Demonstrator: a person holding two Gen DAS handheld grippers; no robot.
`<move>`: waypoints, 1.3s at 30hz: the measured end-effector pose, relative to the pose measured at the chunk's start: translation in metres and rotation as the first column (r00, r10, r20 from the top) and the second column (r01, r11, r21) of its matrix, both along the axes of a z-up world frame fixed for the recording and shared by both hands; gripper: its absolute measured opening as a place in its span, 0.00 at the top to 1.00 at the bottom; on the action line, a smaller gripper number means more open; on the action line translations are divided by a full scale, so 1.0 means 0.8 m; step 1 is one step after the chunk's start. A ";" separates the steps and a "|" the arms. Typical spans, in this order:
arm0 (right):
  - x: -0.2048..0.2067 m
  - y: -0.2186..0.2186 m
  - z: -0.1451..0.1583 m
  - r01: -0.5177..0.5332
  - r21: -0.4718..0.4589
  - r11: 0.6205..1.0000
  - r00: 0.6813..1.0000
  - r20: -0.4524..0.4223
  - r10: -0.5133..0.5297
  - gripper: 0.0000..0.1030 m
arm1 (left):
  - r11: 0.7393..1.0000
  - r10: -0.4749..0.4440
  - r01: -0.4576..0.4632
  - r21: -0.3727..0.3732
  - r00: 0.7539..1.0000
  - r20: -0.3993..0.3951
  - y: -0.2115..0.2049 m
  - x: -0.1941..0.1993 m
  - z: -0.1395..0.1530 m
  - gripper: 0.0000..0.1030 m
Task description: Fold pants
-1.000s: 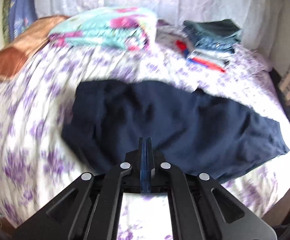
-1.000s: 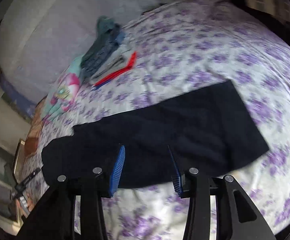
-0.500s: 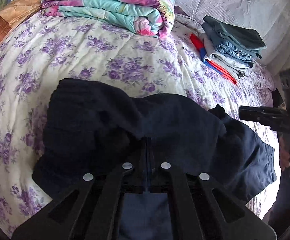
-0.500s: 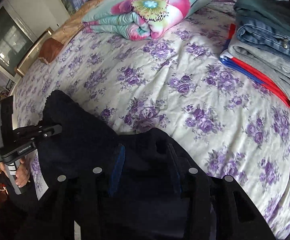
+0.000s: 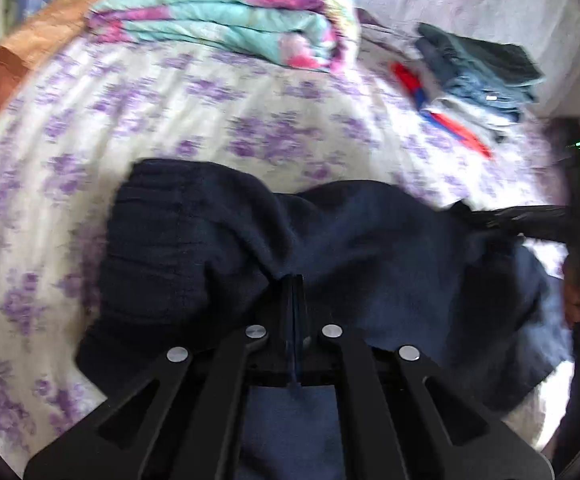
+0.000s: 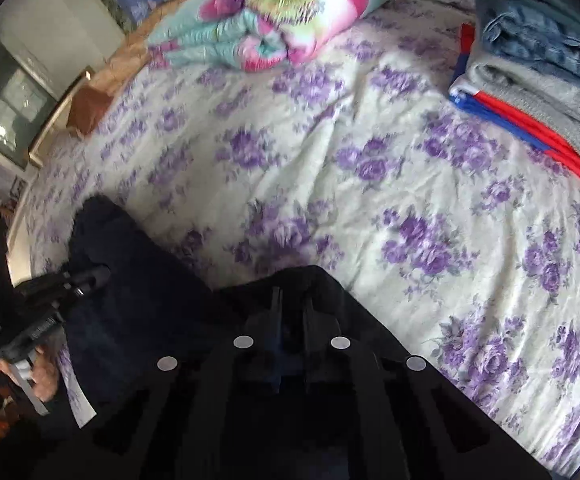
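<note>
pants: navy pants (image 5: 370,248) lie across the near edge of the bed (image 5: 210,120), bunched up where i lift them.
left tongs: my left tongs (image 5: 294,280) are pinched tight on the near hem, to carry it over.
right tongs: my right tongs (image 6: 290,300) are nearly closed on dark cloth, sharing the lift.
far side: the quilt (image 5: 230,20) and stack of clothes (image 5: 478,76) sit well apart, leaving room to fold.

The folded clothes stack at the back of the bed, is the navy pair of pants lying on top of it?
No, the navy pants lie on the floral bedsheet, well apart from the folded clothes stack.
</note>
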State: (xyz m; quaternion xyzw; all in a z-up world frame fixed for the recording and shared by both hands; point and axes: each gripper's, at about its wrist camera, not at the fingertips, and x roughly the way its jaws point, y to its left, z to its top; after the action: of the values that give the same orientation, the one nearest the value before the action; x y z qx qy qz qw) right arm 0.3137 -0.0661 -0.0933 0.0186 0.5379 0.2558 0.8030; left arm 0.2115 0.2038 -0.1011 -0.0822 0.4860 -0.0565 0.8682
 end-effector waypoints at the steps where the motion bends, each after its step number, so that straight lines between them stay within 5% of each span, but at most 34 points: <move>1: 0.005 -0.007 0.013 0.035 0.041 0.999 0.999 0.014 -0.035 0.94 | 0.999 0.022 -0.022 0.025 1.000 0.002 0.000 0.000 -0.001 0.98; 4: 0.035 -0.004 0.029 0.072 0.047 0.996 0.997 0.018 -0.073 0.95 | 0.994 0.081 -0.081 0.077 0.997 0.002 0.007 0.001 -0.004 0.98; 9: 0.077 0.031 -0.035 0.041 -0.104 0.994 0.998 -0.047 -0.046 0.95 | 0.981 0.145 -0.144 0.127 0.989 0.006 0.019 0.009 -0.013 0.97; 15: 0.084 0.030 -0.056 0.038 -0.085 0.996 0.997 -0.056 -0.043 0.92 | 0.976 0.122 -0.128 0.177 0.991 0.049 0.013 0.011 -0.017 0.98; 16: 0.082 0.026 -0.050 0.042 -0.085 0.995 0.997 -0.067 -0.048 0.89 | 0.975 0.107 -0.119 0.186 0.992 0.069 0.011 0.009 -0.016 0.98; 18: 0.075 0.006 -0.025 0.089 -0.048 0.995 0.993 -0.076 -0.092 0.66 | 0.983 0.101 -0.111 0.149 0.992 0.076 0.017 0.001 -0.008 0.98; 21: 0.044 -0.034 0.035 0.165 -0.039 0.985 0.986 0.023 -0.164 0.45 | 0.981 0.119 -0.131 0.143 0.989 0.086 0.021 -0.018 0.010 0.99; 24: -0.012 -0.075 0.081 0.224 -0.084 0.971 0.968 0.138 -0.211 0.35 | 0.965 0.133 -0.155 0.213 0.984 0.116 0.009 -0.044 0.034 0.98; 27: -0.078 -0.104 0.084 0.251 -0.115 0.961 0.959 0.165 -0.231 0.32 | 0.995 0.033 -0.041 0.088 0.995 0.097 -0.021 -0.051 0.058 0.93; 30: -0.133 -0.119 0.066 0.243 -0.113 0.963 0.965 0.128 -0.229 0.32 | 0.988 -0.142 0.142 -0.060 0.990 0.010 -0.083 -0.028 0.067 0.68; 34: -0.207 -0.112 0.039 0.223 -0.076 0.972 0.966 0.152 -0.210 0.32 | 0.944 -0.322 0.314 -0.106 0.944 -0.068 -0.188 0.028 0.060 0.68; 36: -0.230 -0.103 0.027 0.225 -0.067 0.972 0.963 0.165 -0.212 0.46 | 0.921 -0.387 0.377 -0.102 0.916 -0.109 -0.232 0.058 0.045 0.68; 39: -0.247 -0.084 0.012 0.204 -0.025 0.979 0.965 0.170 -0.197 0.61 | 0.920 -0.393 0.382 -0.094 0.900 -0.191 -0.268 0.092 0.004 0.68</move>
State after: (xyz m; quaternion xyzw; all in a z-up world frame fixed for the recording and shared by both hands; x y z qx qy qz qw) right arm 0.1165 -0.1331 -0.0834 0.0344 0.4694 0.1622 0.8673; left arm 0.2850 -0.0108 -0.0982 -0.0128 0.5782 -0.2321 0.7821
